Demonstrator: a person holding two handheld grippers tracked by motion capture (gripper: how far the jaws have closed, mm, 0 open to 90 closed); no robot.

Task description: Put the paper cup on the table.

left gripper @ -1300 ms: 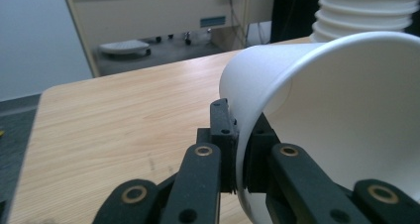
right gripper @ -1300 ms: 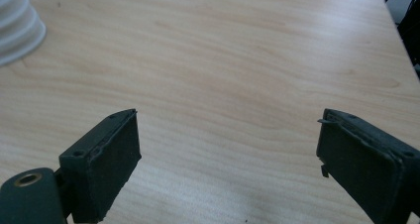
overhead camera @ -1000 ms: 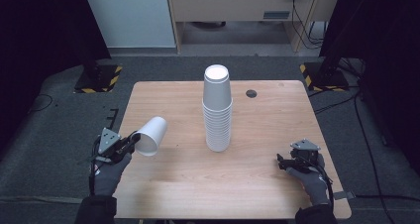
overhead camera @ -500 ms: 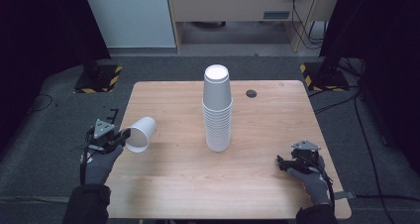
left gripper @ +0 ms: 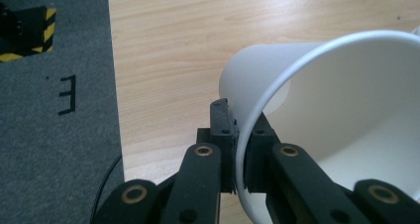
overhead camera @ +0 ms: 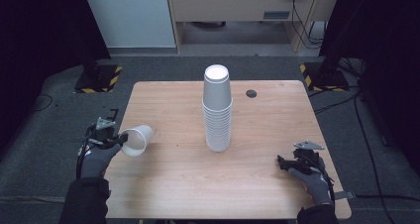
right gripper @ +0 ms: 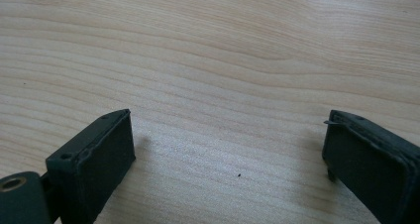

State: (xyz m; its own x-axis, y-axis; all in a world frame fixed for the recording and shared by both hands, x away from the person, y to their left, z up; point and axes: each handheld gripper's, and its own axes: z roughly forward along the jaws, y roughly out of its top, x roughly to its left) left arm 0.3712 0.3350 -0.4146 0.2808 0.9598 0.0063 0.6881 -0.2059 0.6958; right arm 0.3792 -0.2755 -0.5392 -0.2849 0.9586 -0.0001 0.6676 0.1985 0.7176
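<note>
One cup (overhead camera: 137, 140) in left tongs (left gripper: 239, 149); one stack (overhead camera: 217, 110); right tongs (right gripper: 228, 159) wide.

At the centre of the frame a tall stack of white cups (overhead camera: 217, 110) stands upright on the wooden table (overhead camera: 198, 184), with a small dark round disc (overhead camera: 251, 93) on the tabletop to its upper right. At the left edge of the table the left gripper (overhead camera: 118, 137) holds a single white cup (overhead camera: 137, 140) by its rim, the cup tipped on its side with its mouth toward the gripper. At lower right the right gripper (overhead camera: 283, 162) sits low over the table in a gloved hand (overhead camera: 312, 177), well apart from the stack.
</note>
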